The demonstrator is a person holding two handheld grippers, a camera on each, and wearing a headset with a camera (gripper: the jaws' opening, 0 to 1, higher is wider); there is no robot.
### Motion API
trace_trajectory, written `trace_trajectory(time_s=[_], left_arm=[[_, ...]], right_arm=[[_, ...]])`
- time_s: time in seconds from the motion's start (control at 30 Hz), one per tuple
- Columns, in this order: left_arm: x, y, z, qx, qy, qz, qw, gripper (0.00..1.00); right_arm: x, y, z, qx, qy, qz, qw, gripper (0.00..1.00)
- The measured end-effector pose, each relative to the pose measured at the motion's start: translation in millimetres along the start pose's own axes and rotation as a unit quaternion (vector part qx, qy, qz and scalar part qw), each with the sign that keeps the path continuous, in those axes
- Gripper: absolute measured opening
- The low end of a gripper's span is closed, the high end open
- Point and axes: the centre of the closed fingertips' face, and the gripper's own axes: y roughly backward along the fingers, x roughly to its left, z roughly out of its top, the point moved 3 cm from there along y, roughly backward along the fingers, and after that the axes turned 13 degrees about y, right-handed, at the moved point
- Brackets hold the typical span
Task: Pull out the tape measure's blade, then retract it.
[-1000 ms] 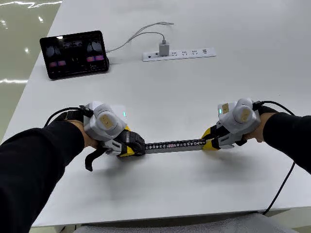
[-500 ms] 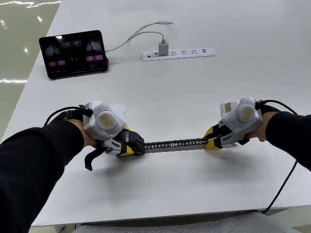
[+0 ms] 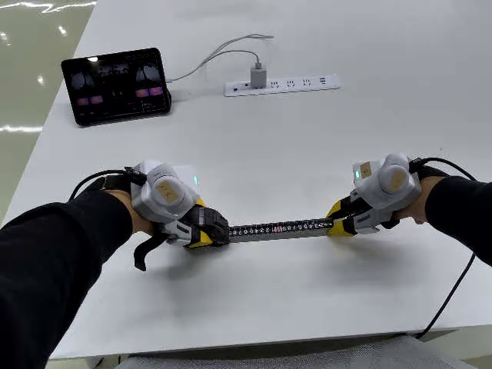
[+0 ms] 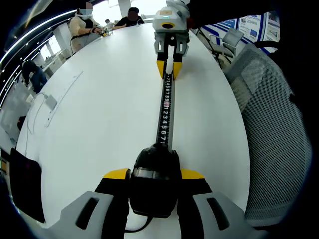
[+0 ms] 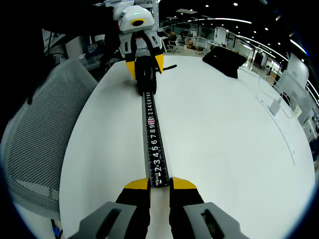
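Two grippers face each other, tip toward tip, over the near part of the white table (image 3: 307, 146). Your forearms, in black sleeves (image 3: 54, 254), come in low from the left and right. Your left gripper (image 3: 201, 229) points right and is clamped on the tape measure case (image 3: 215, 224), with a yellow jaw tip pressed to each side of the black body. The case sits on the tabletop, near and left of centre. Your left hand wraps the gripper body from behind, and a black trigger lever hangs below it. Your right gripper (image 3: 338, 224) points left, its jaws drawn together on the free end of the blade (image 3: 277, 227). The right gripper view shows the lowest numerals just ahead of the yellow tips. Blade runs straight and flat between the two grippers, numbers up, lying on or just above the table; which one is hard to judge. Far left there is a dark tablet (image 3: 117, 84) with its screen lit. Far centre lies a white power strip (image 3: 283, 84) with a charger (image 3: 259, 77) plugged in, and a cable (image 3: 223, 52) runs from the charger toward the tablet.
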Motion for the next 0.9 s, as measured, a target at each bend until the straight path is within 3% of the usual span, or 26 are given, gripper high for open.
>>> trace_trajectory(time_s=[0.9], left_arm=[[2.3,-1.2,-2.5,0.001,-0.001,0.001,1.0000,0.31]], right_arm=[[4.6,11.4,-15.0,0.006,-0.008,-0.004,0.9999,0.10]])
